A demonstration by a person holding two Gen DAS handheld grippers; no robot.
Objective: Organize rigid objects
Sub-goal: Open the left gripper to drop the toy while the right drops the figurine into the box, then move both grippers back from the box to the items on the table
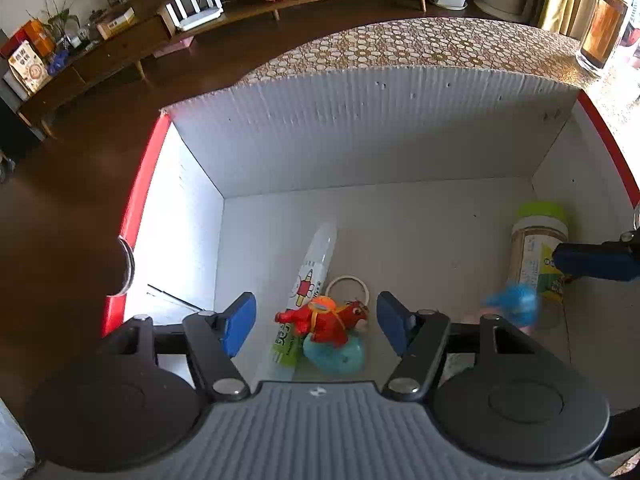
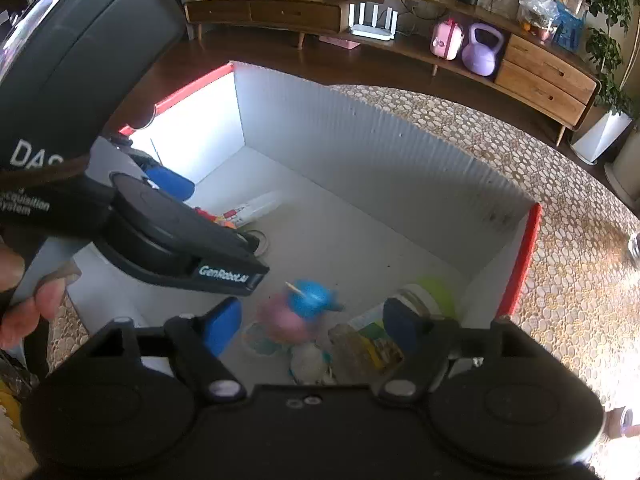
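Both claws hang over the box with jaws apart and empty, the left claw above the red toy on the box floor, the right claw above a blurred blue toy beside the jar, seemingly mid-drop; next, fetch another item.

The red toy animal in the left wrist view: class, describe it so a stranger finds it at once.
Look inside the white corrugated box with red edges. Near its front, between the open left gripper pads, the red plastic toy animal lies atop a turquoise piece, beside a white bottle. Only it is red.
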